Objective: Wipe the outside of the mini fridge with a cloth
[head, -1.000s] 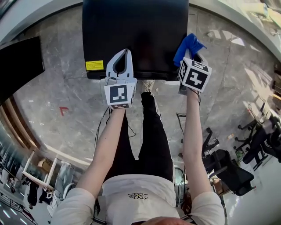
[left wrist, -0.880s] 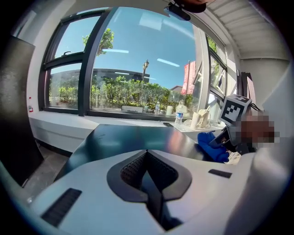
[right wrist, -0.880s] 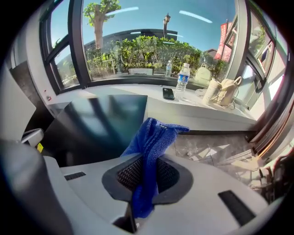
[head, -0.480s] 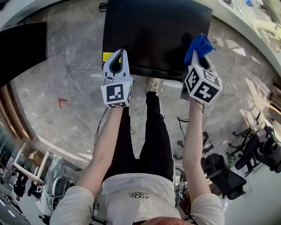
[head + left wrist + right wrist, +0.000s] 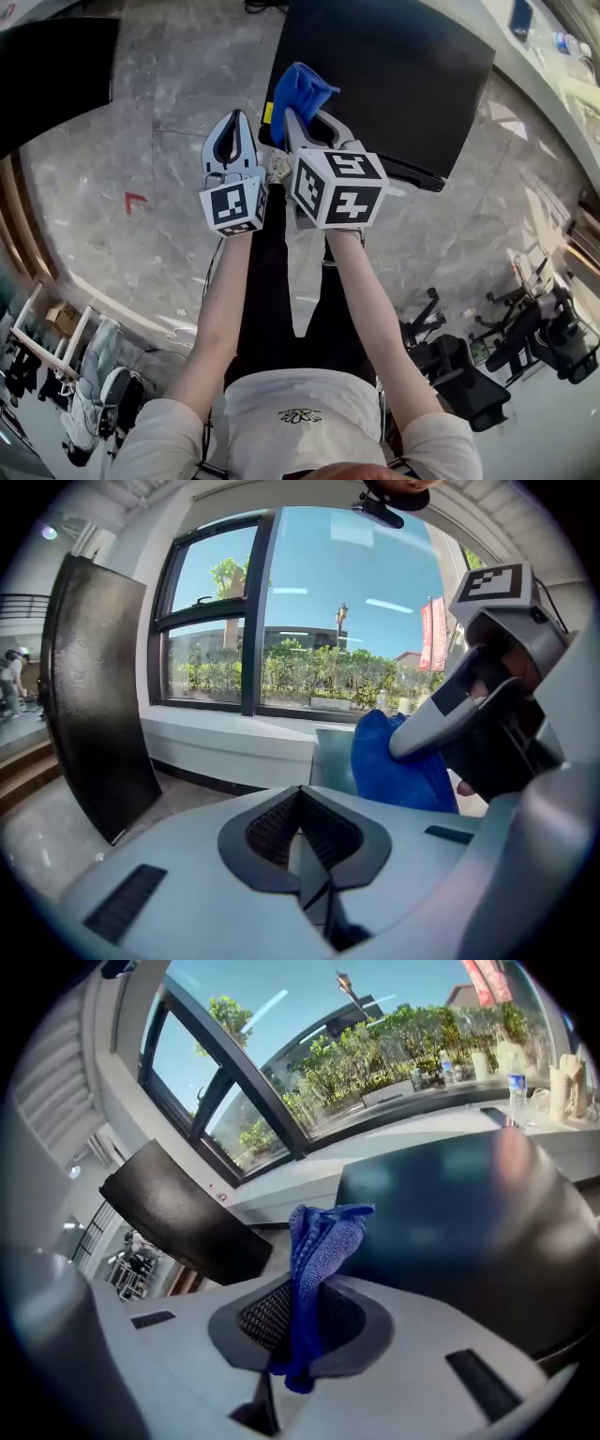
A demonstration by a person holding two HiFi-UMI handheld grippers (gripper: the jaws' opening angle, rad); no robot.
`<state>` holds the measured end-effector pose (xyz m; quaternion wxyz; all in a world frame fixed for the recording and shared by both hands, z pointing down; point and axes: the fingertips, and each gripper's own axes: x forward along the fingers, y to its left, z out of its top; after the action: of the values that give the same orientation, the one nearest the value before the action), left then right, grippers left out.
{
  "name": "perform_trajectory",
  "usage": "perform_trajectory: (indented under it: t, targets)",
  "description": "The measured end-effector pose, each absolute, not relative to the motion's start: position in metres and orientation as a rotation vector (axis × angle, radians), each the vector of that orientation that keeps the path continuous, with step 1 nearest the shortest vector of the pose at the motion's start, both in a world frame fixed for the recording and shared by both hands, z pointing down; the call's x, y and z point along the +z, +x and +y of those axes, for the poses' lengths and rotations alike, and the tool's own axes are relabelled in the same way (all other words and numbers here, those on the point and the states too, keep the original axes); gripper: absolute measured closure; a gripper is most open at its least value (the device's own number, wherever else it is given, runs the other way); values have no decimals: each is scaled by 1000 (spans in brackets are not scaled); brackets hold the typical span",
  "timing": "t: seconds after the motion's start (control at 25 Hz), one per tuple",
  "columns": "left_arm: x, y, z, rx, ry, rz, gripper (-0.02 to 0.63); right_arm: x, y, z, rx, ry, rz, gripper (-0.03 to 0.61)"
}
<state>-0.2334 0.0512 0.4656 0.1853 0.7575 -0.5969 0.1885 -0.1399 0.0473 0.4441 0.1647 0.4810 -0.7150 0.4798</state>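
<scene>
Right gripper (image 5: 302, 122) swung left, clamping cloth (image 5: 298, 89), seemingly over mini fridge (image 5: 403, 75).

The person wears a white short-sleeved shirt (image 5: 262, 424) with a small dark emblem (image 5: 300, 416) on the chest, and black trousers (image 5: 267, 319). The left gripper (image 5: 232, 117) and the right gripper (image 5: 305, 120) have pale grey, rounded bodies. Each one carries a white cube with black square markers, the left cube (image 5: 232, 206) and the right cube (image 5: 337, 187). The pads (image 5: 274, 827) inside the jaws are black and finely ribbed.
</scene>
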Motion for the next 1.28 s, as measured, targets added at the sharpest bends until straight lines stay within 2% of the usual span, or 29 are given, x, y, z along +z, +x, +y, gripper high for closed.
perform_trajectory:
  t: [0.2, 0.52, 1.0, 1.28]
  targets:
    - [473, -279, 55, 528, 2061, -1746, 609, 468, -187, 50, 1457, 1291, -2004, 517]
    - [485, -299, 58, 499, 2005, -1773, 609, 507, -183, 55, 1351, 1234, -1913, 517]
    - [478, -253, 49, 511, 2093, -1703, 609, 510, -143, 75, 1287, 1249, -1893, 517]
    - [475, -188, 59, 526, 2184, -1591, 609, 514, -90, 94, 1281, 1305, -1861, 517]
